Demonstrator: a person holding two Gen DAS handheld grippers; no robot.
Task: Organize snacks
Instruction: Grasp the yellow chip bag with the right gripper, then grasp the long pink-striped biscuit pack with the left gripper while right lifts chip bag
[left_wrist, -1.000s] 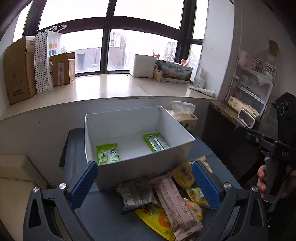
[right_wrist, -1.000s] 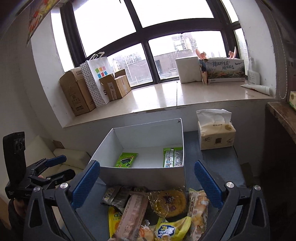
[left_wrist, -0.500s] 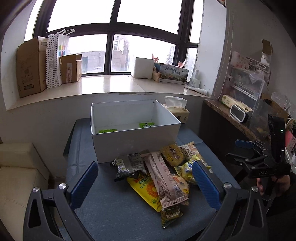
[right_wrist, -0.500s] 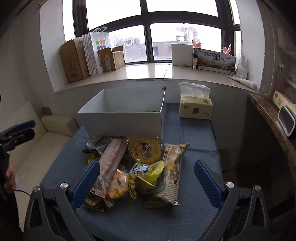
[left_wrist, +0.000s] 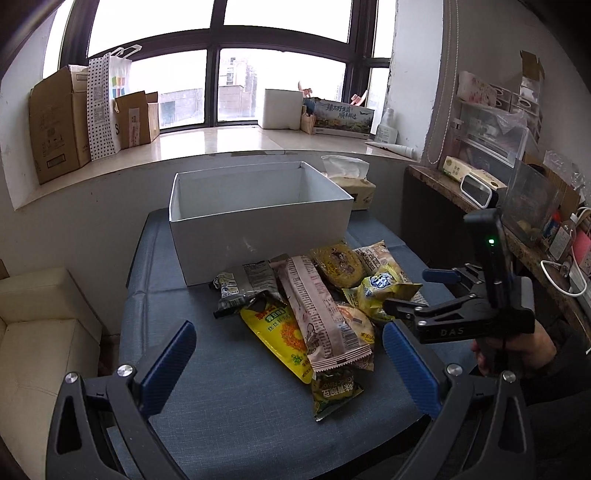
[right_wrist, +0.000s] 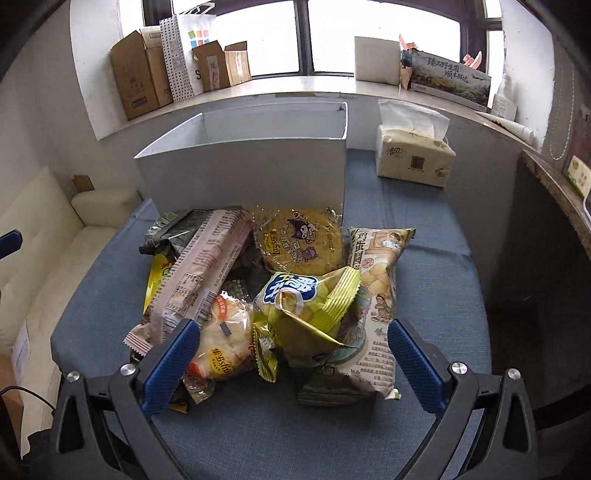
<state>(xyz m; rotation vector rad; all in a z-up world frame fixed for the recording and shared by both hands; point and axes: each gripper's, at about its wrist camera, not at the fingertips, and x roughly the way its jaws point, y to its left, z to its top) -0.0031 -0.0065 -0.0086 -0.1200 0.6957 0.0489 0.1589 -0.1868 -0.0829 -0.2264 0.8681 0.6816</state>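
Note:
A white open box (left_wrist: 258, 218) (right_wrist: 243, 173) stands on the blue-grey cushion (left_wrist: 229, 398); its inside is hidden from here. In front of it lies a pile of snack packets: a long pink wrapper (left_wrist: 319, 312) (right_wrist: 201, 273), a yellow packet (left_wrist: 279, 330), a round biscuit pack (right_wrist: 295, 240), a yellow-green crinkled bag (right_wrist: 306, 306) and a tall illustrated bag (right_wrist: 376, 299). My left gripper (left_wrist: 290, 363) is open and empty, low before the pile. My right gripper (right_wrist: 291, 362) is open and empty, its fingers either side of the pile's near end; it also shows in the left wrist view (left_wrist: 406, 291).
A tissue box (right_wrist: 413, 158) stands right of the white box. A cream sofa (left_wrist: 40, 332) is at the left. Cardboard boxes (left_wrist: 59, 122) and a paper bag (left_wrist: 107, 107) sit on the window sill. A cluttered wooden shelf (left_wrist: 517, 229) runs along the right.
Both grippers have pulled back and dropped from above the box to low in front of the snack pile. The right gripper has come closer to the pile. Both stay open.

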